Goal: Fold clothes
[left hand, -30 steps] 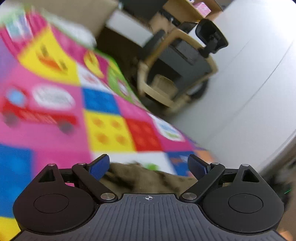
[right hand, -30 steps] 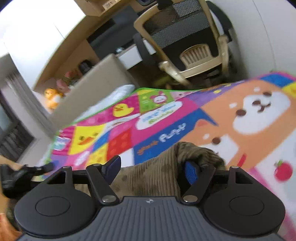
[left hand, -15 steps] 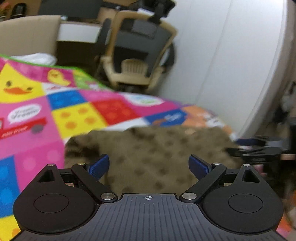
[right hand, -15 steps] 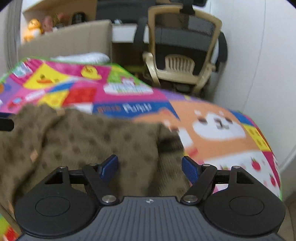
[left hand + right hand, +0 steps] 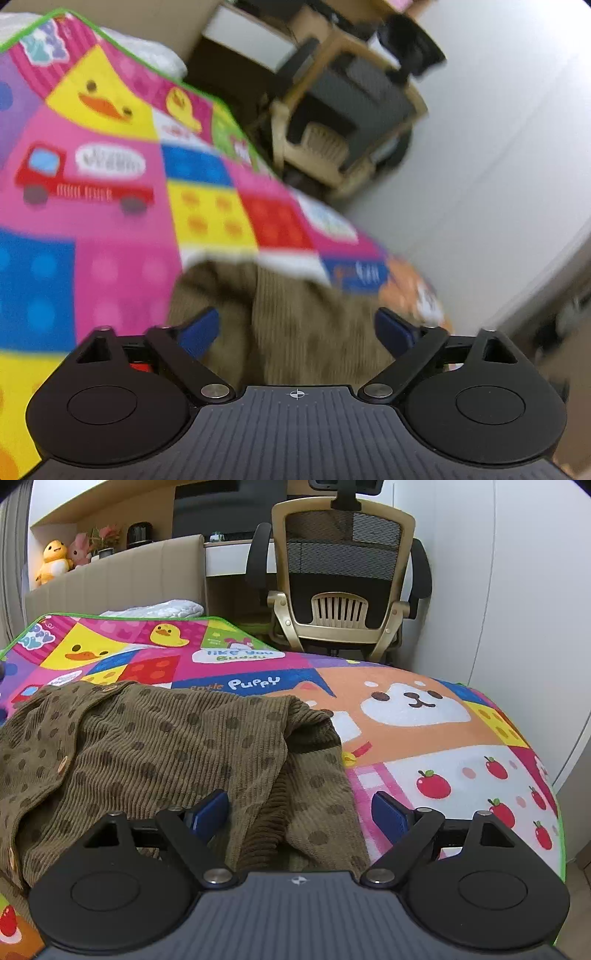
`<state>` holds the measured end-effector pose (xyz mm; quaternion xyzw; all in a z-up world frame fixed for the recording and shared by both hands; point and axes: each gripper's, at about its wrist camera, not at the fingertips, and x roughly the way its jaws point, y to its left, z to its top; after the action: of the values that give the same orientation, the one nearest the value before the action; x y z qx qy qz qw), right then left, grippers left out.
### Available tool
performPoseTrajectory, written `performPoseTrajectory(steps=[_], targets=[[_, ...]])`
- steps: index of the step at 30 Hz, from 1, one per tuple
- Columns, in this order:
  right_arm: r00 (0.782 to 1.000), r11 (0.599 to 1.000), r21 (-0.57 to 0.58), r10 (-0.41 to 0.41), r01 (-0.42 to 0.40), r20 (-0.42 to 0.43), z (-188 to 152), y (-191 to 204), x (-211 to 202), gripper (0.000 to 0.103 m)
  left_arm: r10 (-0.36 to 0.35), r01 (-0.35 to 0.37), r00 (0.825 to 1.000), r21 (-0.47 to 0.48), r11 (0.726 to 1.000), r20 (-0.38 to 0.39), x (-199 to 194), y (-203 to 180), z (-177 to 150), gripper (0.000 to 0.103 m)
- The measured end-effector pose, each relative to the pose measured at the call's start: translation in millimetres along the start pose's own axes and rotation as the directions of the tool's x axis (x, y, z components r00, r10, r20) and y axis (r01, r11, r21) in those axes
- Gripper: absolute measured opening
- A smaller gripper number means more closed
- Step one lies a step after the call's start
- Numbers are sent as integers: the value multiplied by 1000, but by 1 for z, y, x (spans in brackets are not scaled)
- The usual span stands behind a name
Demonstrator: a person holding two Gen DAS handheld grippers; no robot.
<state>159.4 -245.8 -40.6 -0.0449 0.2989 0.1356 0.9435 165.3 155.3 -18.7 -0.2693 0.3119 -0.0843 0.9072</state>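
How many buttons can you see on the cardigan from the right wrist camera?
3: one near the collar, one mid-placket, one at the lower left edge. Folds in the cardigan may hide more.

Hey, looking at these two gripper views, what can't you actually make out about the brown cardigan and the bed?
- Left wrist view: the cardigan is motion-blurred, so its dots and buttons cannot be read.
- Both views: its near edge is hidden behind each gripper body, left gripper, right gripper.
- Right wrist view: the cardigan is cut off by the left frame edge.
- Left wrist view: the mat lettering is blurred.
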Motion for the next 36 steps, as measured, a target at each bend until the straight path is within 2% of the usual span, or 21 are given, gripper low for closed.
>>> performPoseTrajectory(steps=[3,6,7,8,9,12,14,15,17,18,20,21,22,23,24,26,28,29,31,32,36], targets=[[1000,1000,14,-8,8,9,-1,-2,-1,88,90,-91,996,-35,995,-17,30,-2,12,70],[1000,1000,14,-18,18,13,-1,-1,-1,88,126,-130,990,-56,990,-62,59,-2,7,69],[1000,1000,10,-22,22,13,-1,0,-1,89,144,-145,989,-29,989,-47,62,-4,3,63],[1000,1000,6,-26,26,13,-1,1,-1,89,173,-172,985,10,985,-14,62,-7,1,36],[999,1000,2,-30,30,13,-1,1,-1,89,192,-193,981,41,980,23,59,-7,0,26],[999,999,-8,-39,39,8,-1,3,0,89,217,-220,973,41,975,77,43,5,2,15],[999,999,-11,-42,42,1,-1,4,2,89,303,-310,948,60,949,99,34,15,1,8],[999,999,-10,-43,43,-2,-1,4,3,89,336,-344,936,58,937,107,28,20,1,8],[999,999,-7,-43,43,-5,0,4,3,90,359,-364,927,21,931,111,16,34,1,8],[999,999,-5,-42,42,-7,0,3,4,91,345,-350,931,19,937,119,10,35,1,9],[999,999,-2,-42,42,-10,0,3,5,92,259,-269,955,54,962,146,1,25,4,16],[999,999,-1,-43,43,-11,0,3,5,93,200,-213,967,75,974,155,-1,18,5,32],[999,999,-1,-44,44,-12,0,3,5,93,124,-141,979,99,985,160,0,9,6,41],[999,999,0,-45,45,-13,0,3,5,93,47,-68,985,124,990,164,1,0,7,54],[999,999,0,-48,48,-10,0,3,5,93,-21,-3,987,147,989,158,4,-9,7,61],[999,999,-6,-49,49,-10,0,4,4,94,-75,52,990,191,980,120,21,-24,3,70],[999,999,-12,-49,49,-11,0,5,4,94,-78,59,994,226,972,78,41,-34,-2,70],[999,999,-15,-44,44,-13,2,4,4,94,-33,19,998,233,972,56,51,-33,-5,68],[999,999,-20,-29,28,-19,7,3,3,94,49,-51,999,221,974,12,66,-23,-9,54],[1000,1000,-22,-21,20,-22,9,3,2,94,55,-53,999,200,978,-2,67,-15,-9,46],[999,997,-73,-15,18,46,41,13,0,95,50,-46,998,168,985,-24,62,-5,-10,45]])
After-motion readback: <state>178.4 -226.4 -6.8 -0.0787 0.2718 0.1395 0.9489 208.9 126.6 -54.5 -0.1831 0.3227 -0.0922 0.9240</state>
